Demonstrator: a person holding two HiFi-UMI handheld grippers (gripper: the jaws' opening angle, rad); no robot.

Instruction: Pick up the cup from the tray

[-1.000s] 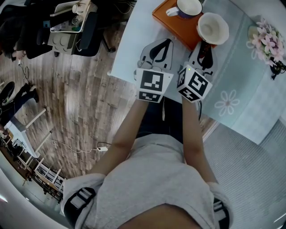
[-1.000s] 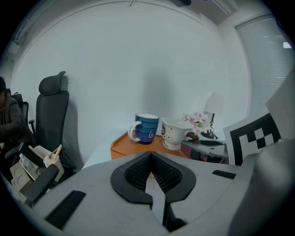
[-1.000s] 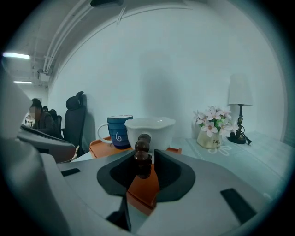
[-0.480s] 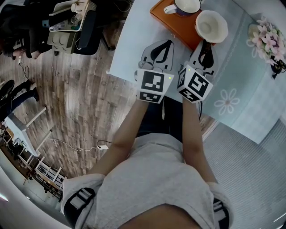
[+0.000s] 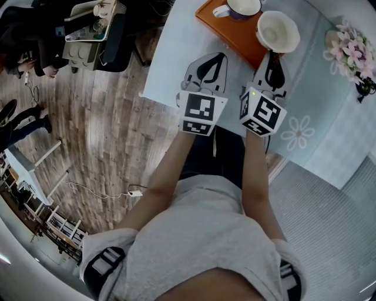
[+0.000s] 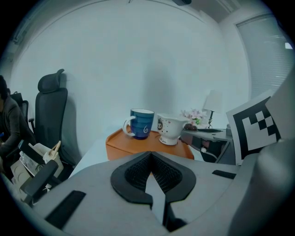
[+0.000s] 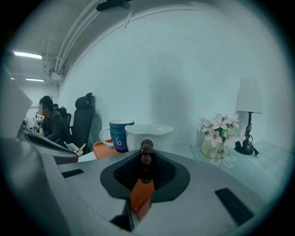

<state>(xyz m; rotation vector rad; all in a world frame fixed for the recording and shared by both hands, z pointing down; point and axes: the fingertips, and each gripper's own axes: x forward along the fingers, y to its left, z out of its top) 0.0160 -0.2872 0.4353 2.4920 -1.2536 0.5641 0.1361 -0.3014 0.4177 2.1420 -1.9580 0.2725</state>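
Cup [image 5: 278, 30] on tray [image 5: 232, 36], handle [image 7: 146, 148] between right gripper's [image 5: 271, 59] closing jaws.

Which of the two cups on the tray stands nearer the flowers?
The white cup, at the tray end toward the flowers; the blue mug stands on its other side, farther away.

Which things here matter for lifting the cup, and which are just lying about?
In the job: white cup, orange tray, right gripper, jaws closing on the cup's handle.
Lying about: blue mug, flower pot, lamp, office chair.
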